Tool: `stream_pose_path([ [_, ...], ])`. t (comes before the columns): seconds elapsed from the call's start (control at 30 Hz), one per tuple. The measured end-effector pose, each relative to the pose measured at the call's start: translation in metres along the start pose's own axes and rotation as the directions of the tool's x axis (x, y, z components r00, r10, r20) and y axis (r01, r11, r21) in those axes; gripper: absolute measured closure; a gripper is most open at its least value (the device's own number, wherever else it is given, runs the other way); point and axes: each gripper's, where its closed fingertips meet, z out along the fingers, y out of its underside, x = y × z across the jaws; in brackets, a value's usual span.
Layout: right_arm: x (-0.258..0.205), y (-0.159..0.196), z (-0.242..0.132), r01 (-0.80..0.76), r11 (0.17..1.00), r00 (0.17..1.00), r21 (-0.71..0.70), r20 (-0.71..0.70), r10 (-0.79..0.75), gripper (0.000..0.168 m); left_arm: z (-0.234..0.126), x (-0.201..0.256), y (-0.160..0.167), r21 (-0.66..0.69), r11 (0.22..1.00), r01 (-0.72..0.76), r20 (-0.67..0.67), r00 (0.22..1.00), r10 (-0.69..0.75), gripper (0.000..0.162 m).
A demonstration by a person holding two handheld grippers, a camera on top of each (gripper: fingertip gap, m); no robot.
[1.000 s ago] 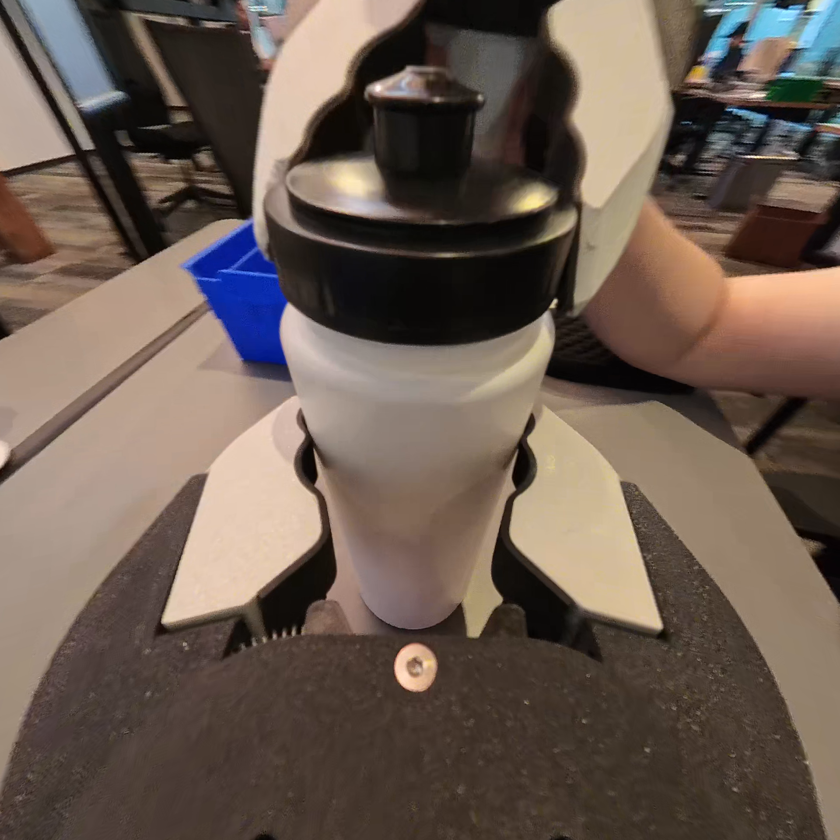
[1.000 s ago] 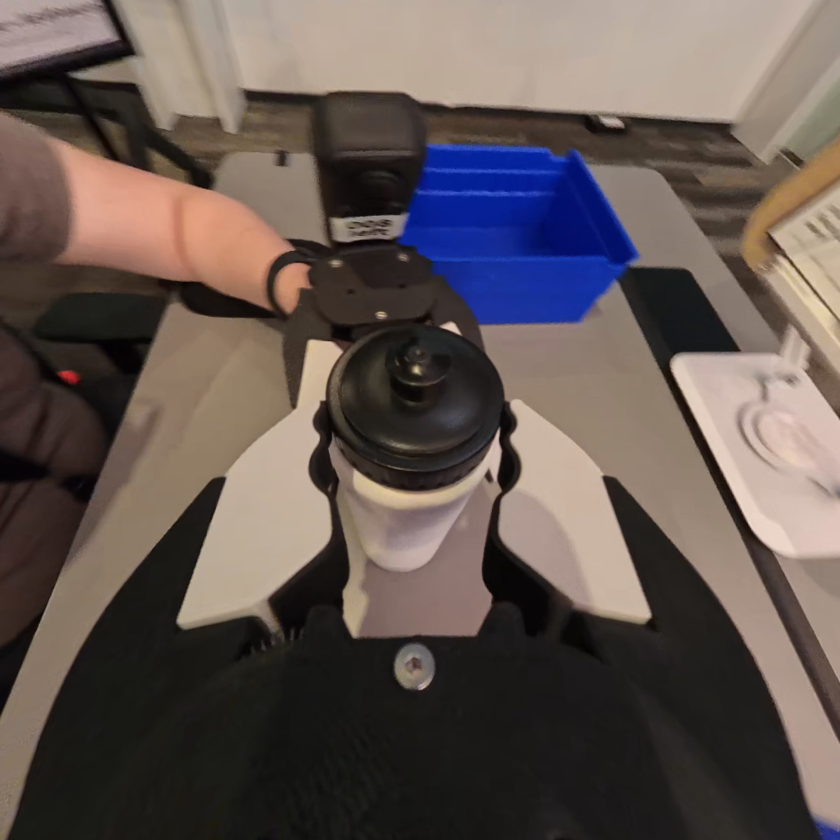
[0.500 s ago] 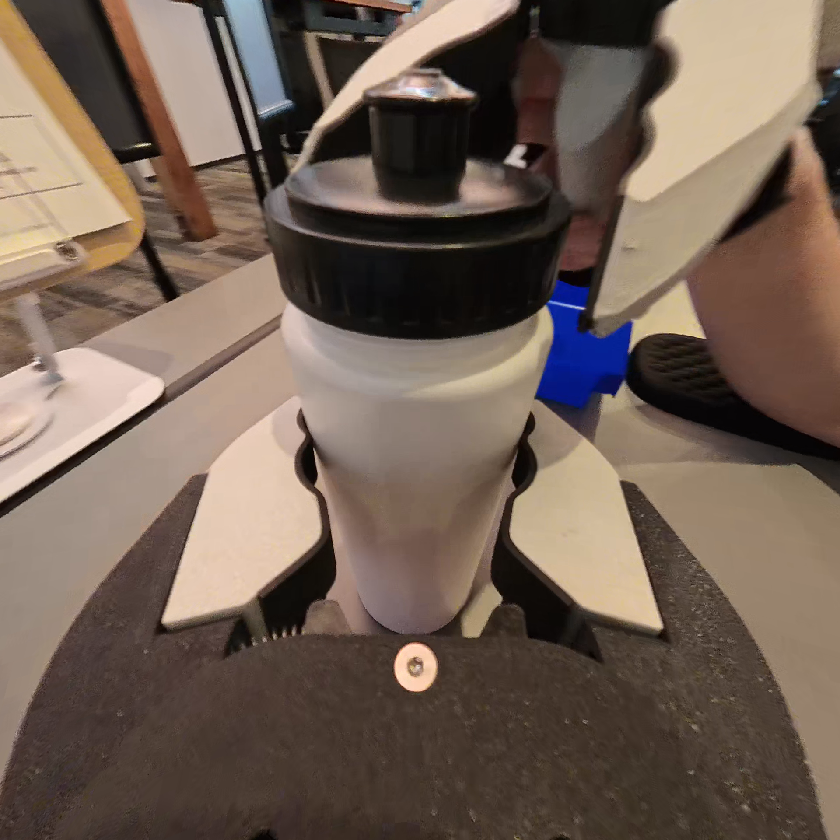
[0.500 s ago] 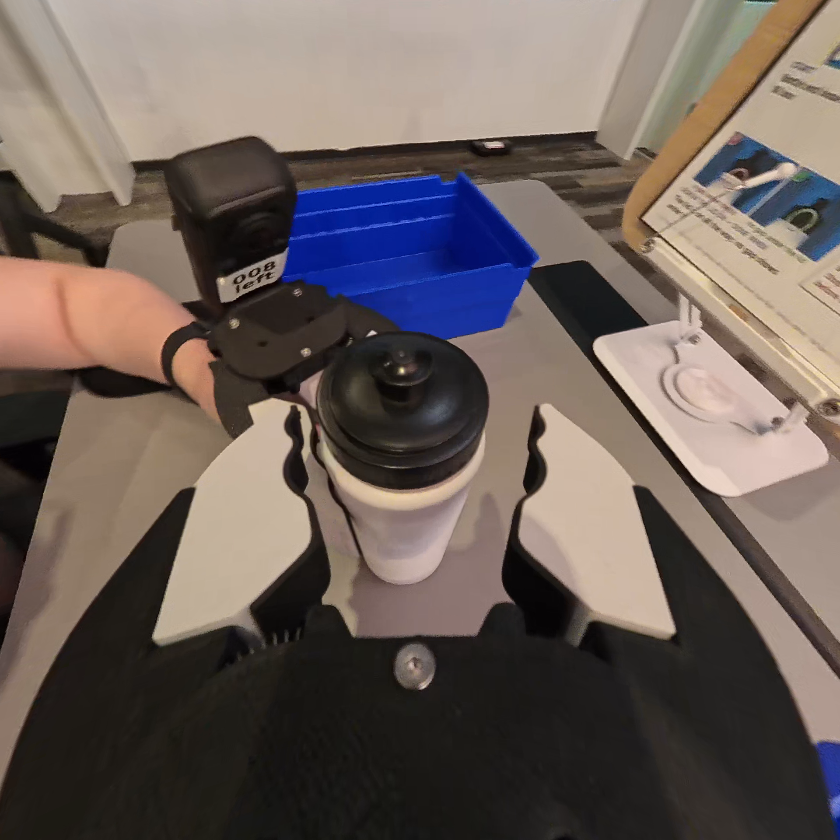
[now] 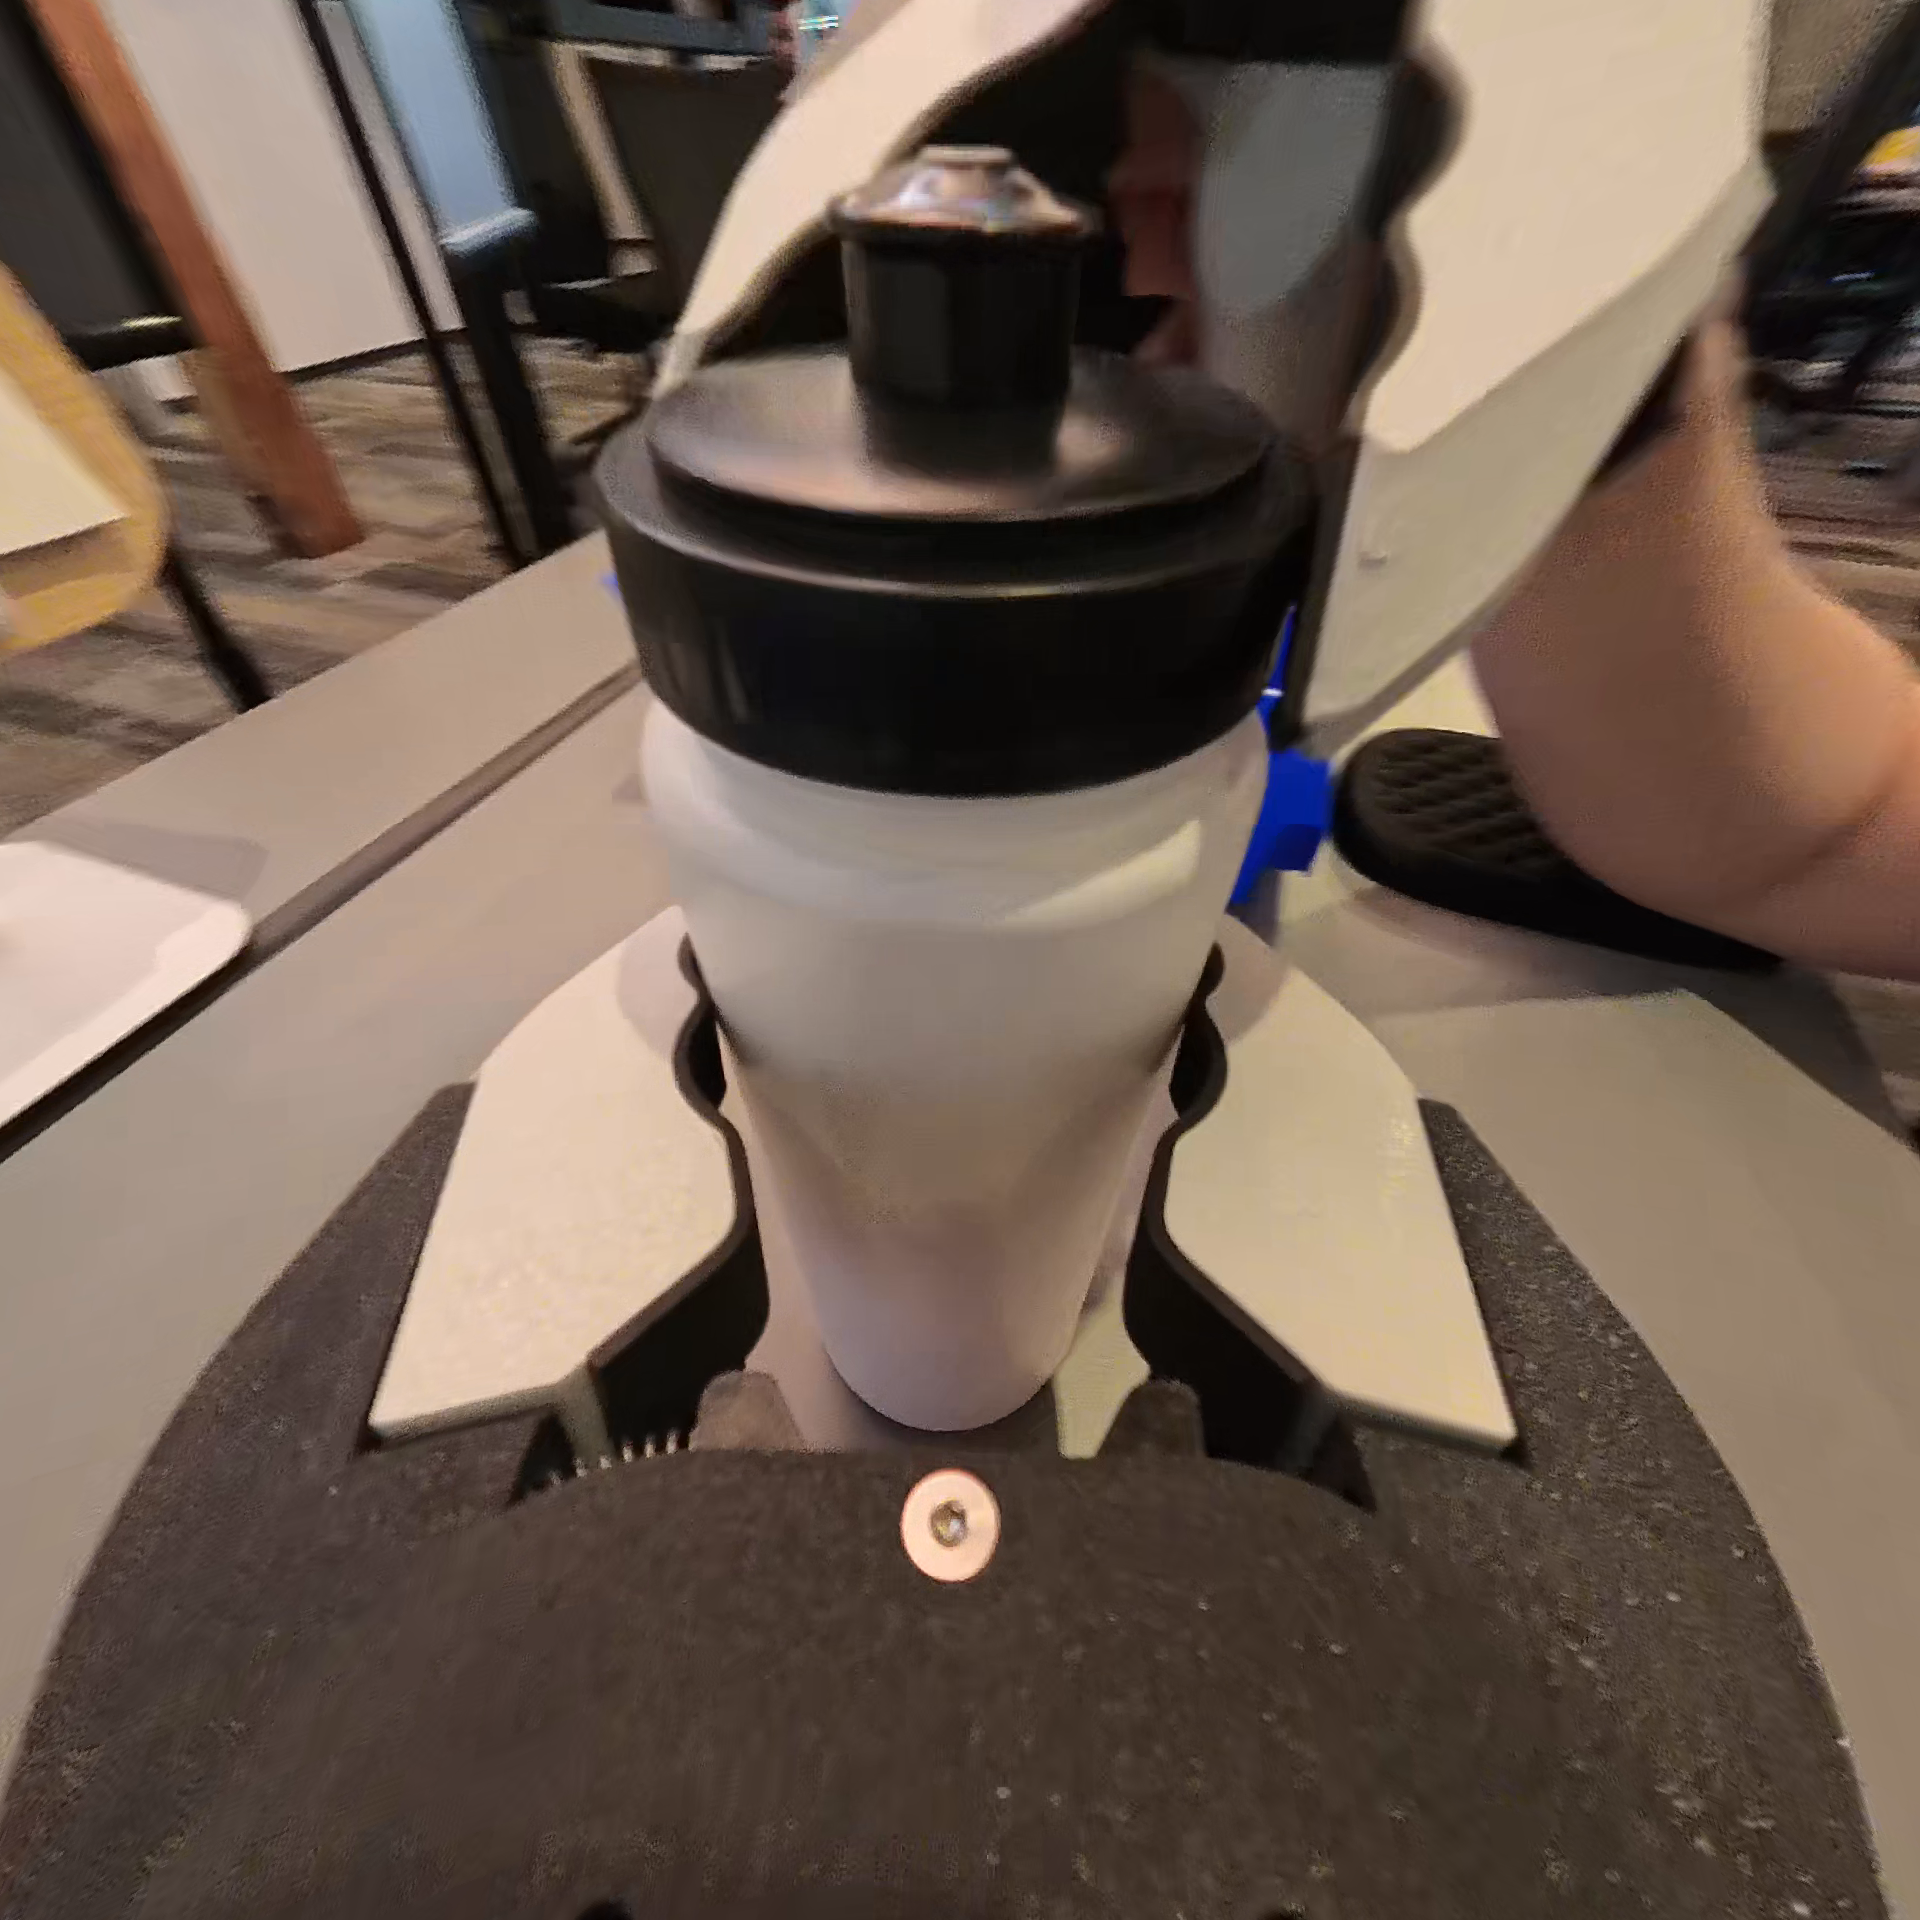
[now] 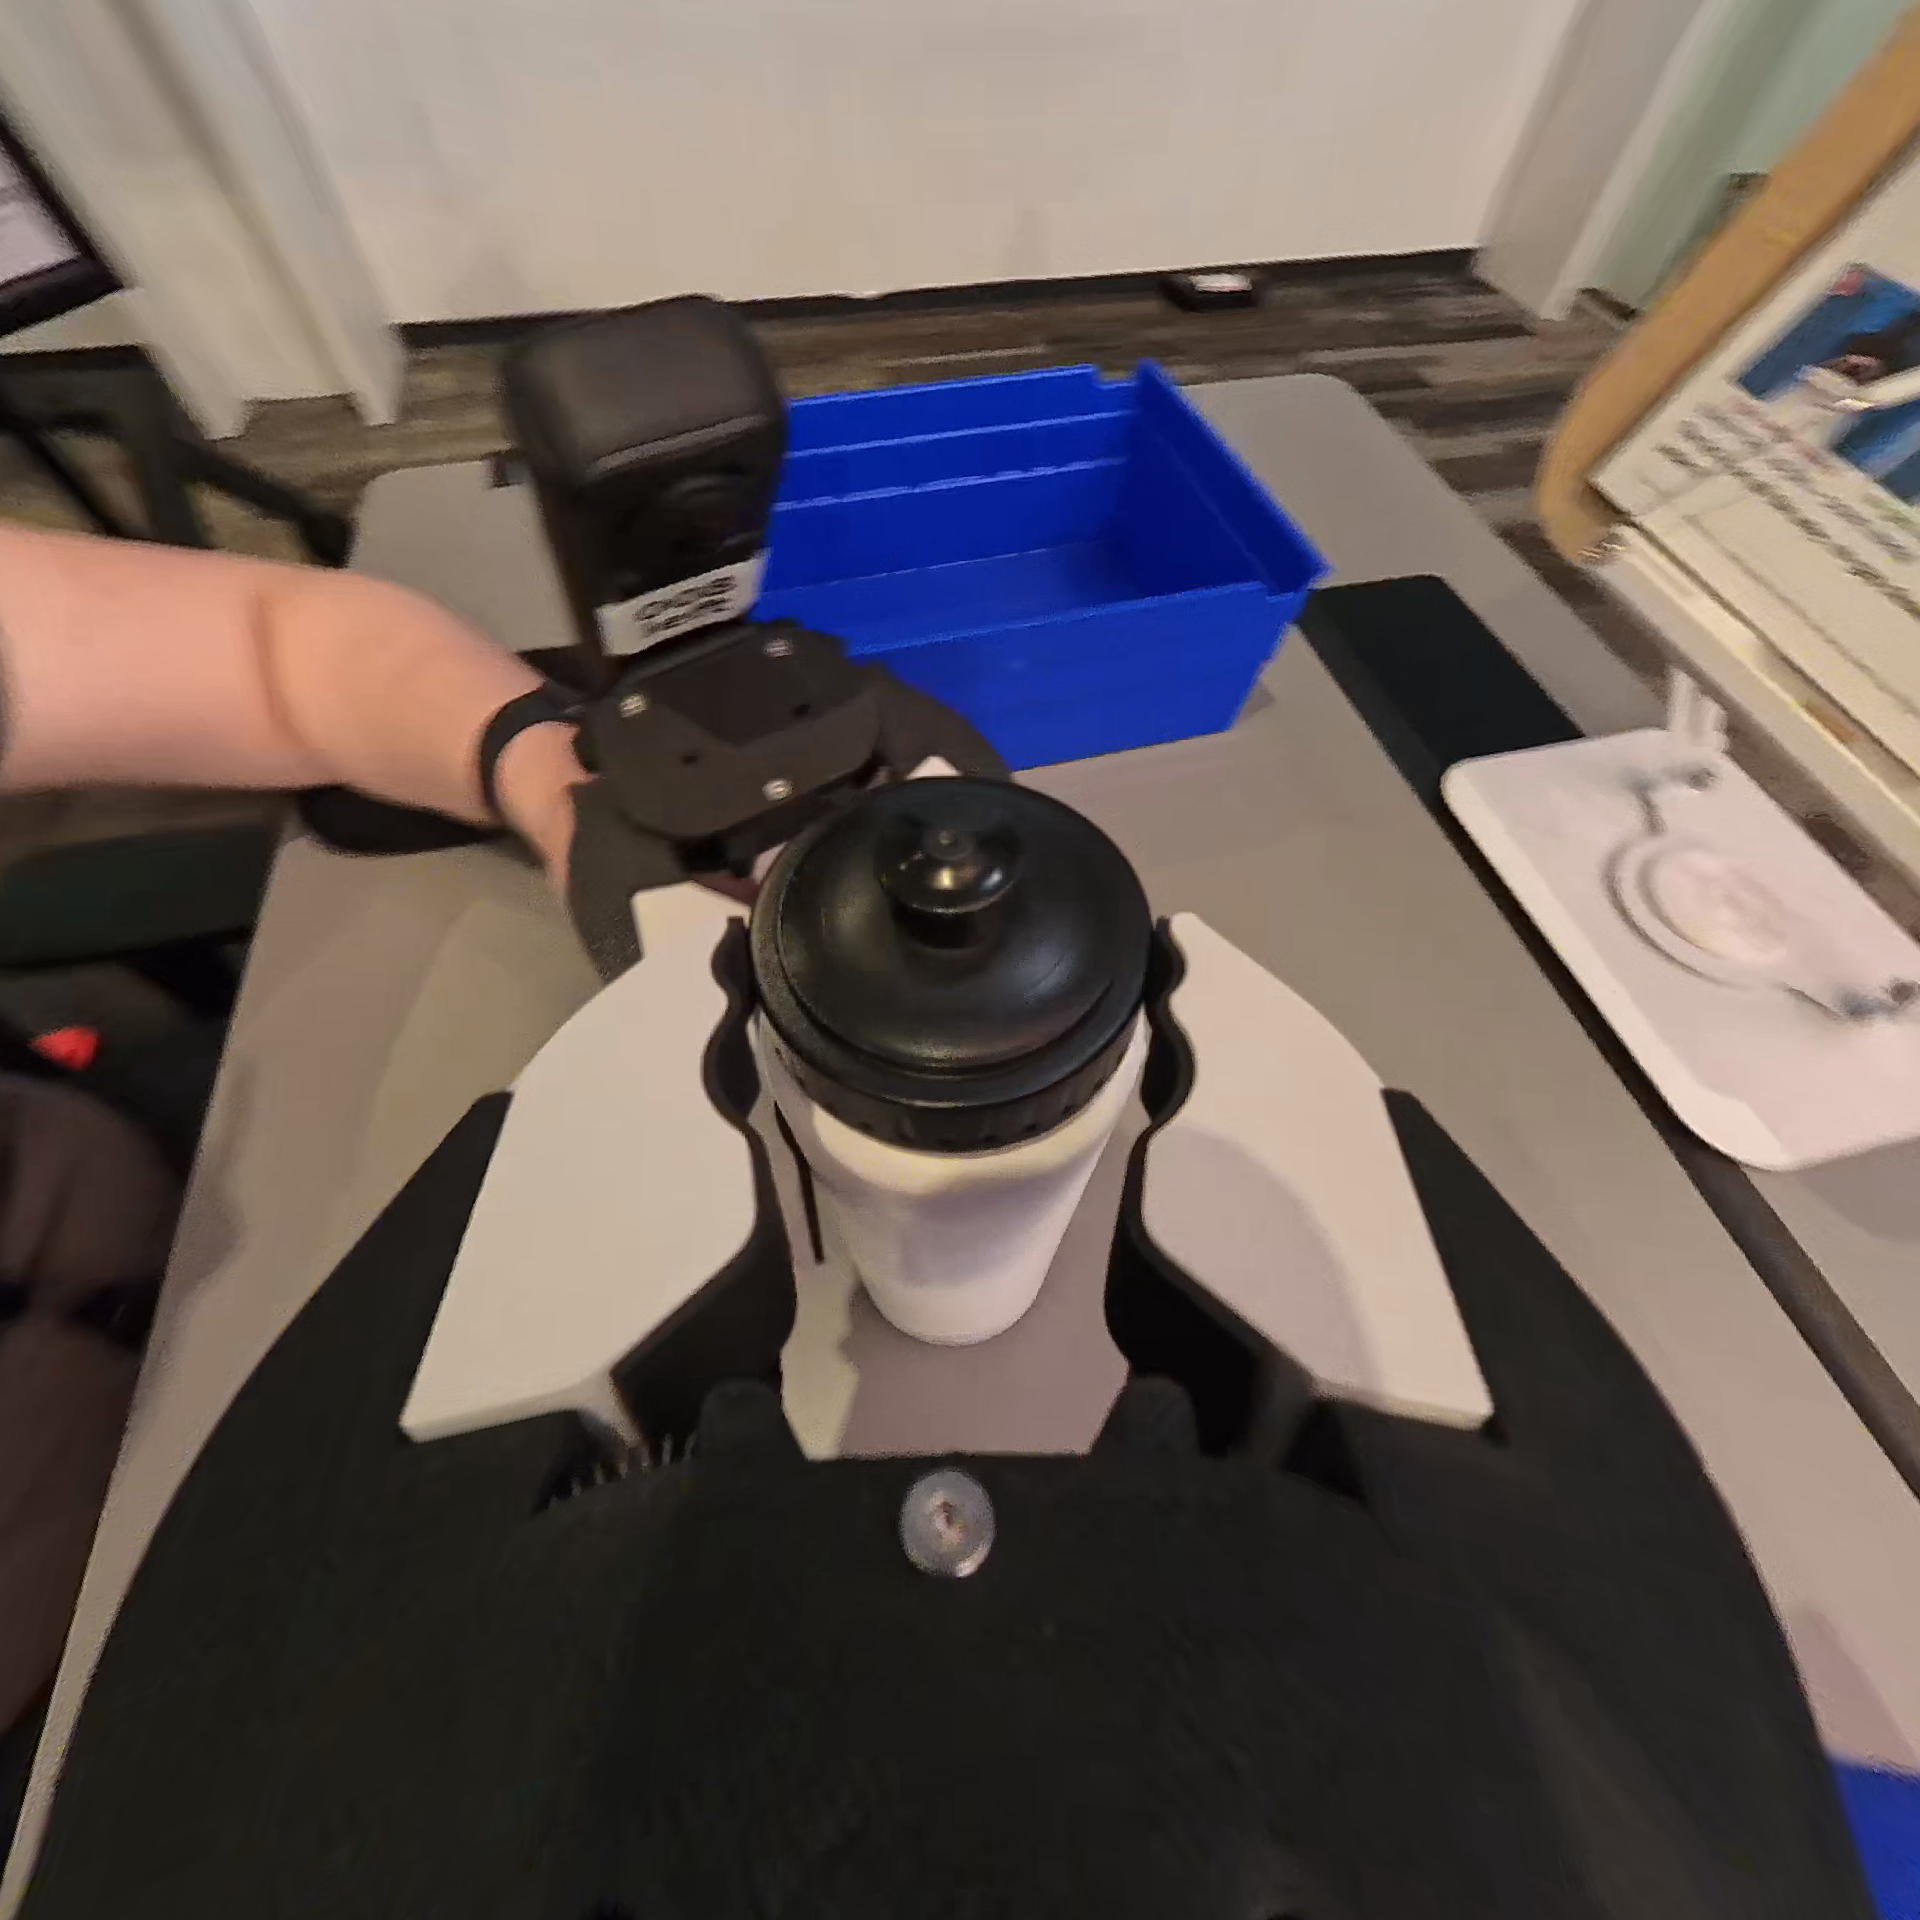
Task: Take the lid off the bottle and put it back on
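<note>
A white bottle with a black screw lid and pull spout stands upright on the grey table. My left gripper is shut on the bottle's body below the lid. In the right wrist view my right gripper comes from above, and its white fingers press on both sides of the lid. The bottle's body shows under the lid. In the left wrist view the right gripper's fingers hang over the lid.
A blue bin stands behind the bottle. A white stand base and a tilted board with pages are at the right. A black pad lies beside the bin. A person's arm holds the left gripper.
My right gripper held the lid a second ago, opened wide off it half a second ago, and has now closed on it again. The left gripper kept its hold on the bottle.
</note>
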Motion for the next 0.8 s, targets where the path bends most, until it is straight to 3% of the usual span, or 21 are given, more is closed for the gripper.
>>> stream_pose_path([
  [0.17,-0.035,0.008,-0.021,0.123,0.988,0.933,0.093,0.329,-0.148,0.094,0.002,0.042,0.0,0.033,0.997,-0.065,-0.248,0.966,0.071,0.076],
  [0.3,-0.045,0.008,-0.024,0.107,0.986,0.901,0.127,0.408,-0.15,0.094,0.001,0.057,0.0,0.055,0.997,-0.052,-0.326,0.943,0.067,0.076],
  [0.4,-0.034,0.006,-0.019,0.081,0.99,0.934,0.116,0.338,-0.117,0.093,0.003,0.046,-0.001,0.048,0.998,-0.046,-0.252,0.966,0.057,0.076],
  [0.47,-0.024,0.001,-0.013,0.072,0.99,0.962,0.12,0.253,-0.101,0.079,0.005,0.029,-0.001,0.045,0.998,-0.041,-0.144,0.988,0.047,0.076],
  [0.57,-0.011,-0.009,-0.005,0.111,0.983,0.988,0.148,0.093,-0.126,0.074,0.002,0.004,-0.001,0.039,0.999,-0.008,-0.008,1.0,0.008,0.076],
  [0.67,0.005,-0.022,0.0,0.096,0.977,0.994,0.188,-0.078,-0.083,0.073,-0.005,-0.02,0.0,0.04,0.999,0.015,0.131,0.991,-0.02,0.076],
  [0.8,0.023,-0.021,0.007,0.004,0.984,0.969,0.178,-0.243,0.041,0.073,-0.011,-0.038,0.001,0.044,0.998,0.039,0.221,0.974,-0.048,0.076],
])
